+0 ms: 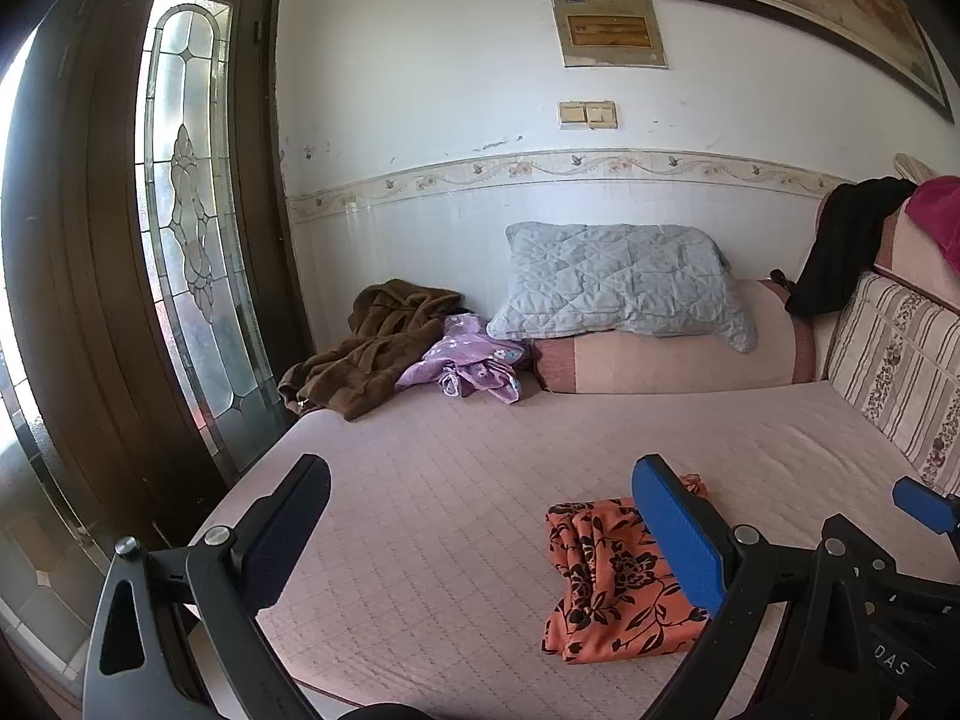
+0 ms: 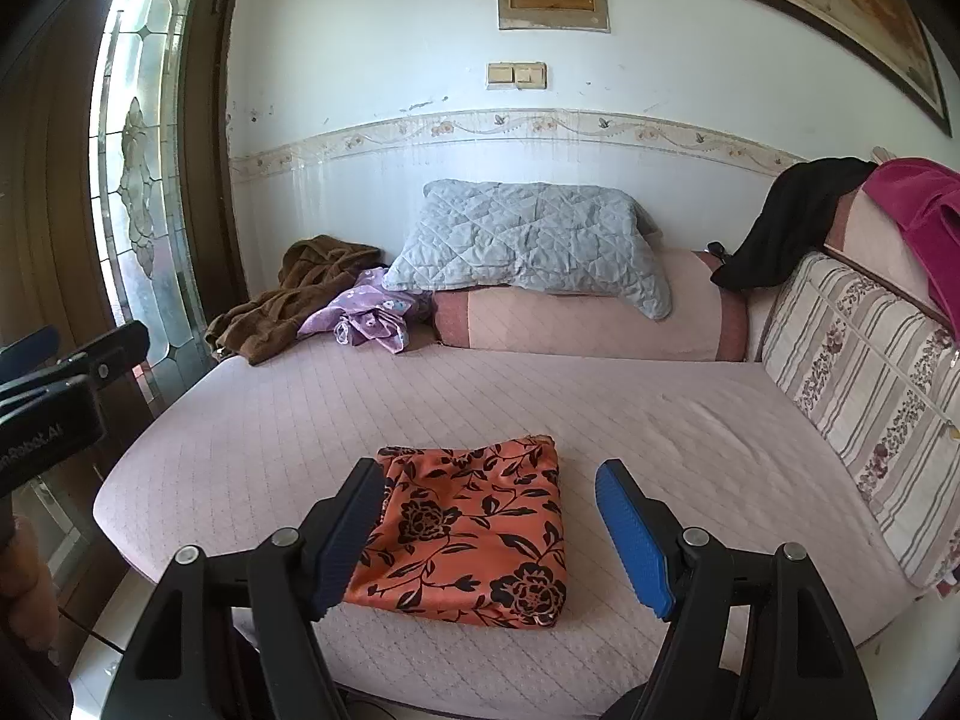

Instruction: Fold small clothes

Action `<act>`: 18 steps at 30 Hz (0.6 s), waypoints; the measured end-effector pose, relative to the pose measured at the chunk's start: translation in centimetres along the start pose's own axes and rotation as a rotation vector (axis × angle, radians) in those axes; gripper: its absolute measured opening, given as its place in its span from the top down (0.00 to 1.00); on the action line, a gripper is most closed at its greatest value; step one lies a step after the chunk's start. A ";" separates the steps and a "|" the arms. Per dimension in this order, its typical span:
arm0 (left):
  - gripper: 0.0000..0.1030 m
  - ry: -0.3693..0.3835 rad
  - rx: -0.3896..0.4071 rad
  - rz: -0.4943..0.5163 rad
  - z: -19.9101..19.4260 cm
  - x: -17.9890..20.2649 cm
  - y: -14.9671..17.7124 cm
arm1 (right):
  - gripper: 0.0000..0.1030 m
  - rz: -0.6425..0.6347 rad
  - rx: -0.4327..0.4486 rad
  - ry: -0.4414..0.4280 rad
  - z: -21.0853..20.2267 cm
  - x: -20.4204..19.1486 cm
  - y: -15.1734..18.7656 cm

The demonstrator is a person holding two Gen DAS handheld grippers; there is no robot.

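**Folded orange cloth on the bed, both grippers released**

The orange cloth lies folded into a rough square on the pink bed, near the bed's front edge and well apart from the grey pillow at the far end. Its slightly longer side runs from the front edge back toward the pillow; one far corner sticks up a little. It is orange with black roses and leaves, flat but softly wrinkled.

The right gripper hangs over the cloth with its jaws spread wide, one at each side, grasping nothing. The left gripper is also released, its jaws wide and empty, off to the cloth's door side.

The right view shows the whole cloth; in the left view a blue pad covers its right edge. The left view shows more of the glass door beside the bed.
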State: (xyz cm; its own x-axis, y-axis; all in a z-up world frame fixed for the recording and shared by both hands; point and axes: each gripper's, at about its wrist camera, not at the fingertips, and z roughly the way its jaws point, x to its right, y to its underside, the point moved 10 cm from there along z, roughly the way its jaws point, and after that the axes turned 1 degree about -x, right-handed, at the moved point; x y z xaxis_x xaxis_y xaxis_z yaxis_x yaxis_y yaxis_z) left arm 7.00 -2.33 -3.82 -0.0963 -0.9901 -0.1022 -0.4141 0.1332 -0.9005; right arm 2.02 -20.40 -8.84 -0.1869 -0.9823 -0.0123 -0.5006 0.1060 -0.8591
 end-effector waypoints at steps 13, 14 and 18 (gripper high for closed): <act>0.02 0.036 -0.017 0.017 1.5 2.0 0.2 | 0.26 0.020 -0.007 0.037 0.7 2.0 -0.2; 0.02 0.044 -0.020 0.020 1.7 2.3 0.3 | 0.26 0.026 -0.009 0.039 0.8 2.3 -0.2; 0.02 0.056 -0.025 0.023 2.3 2.9 0.3 | 0.26 0.037 -0.012 0.052 1.3 3.3 -0.4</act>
State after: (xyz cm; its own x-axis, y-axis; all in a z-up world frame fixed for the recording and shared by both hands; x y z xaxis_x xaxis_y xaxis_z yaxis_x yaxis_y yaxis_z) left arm 8.68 -5.25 -5.36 -0.1559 -0.9829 -0.0981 -0.4338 0.1573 -0.8872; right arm 2.73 -23.86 -9.17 -0.2494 -0.9682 -0.0170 -0.5024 0.1444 -0.8525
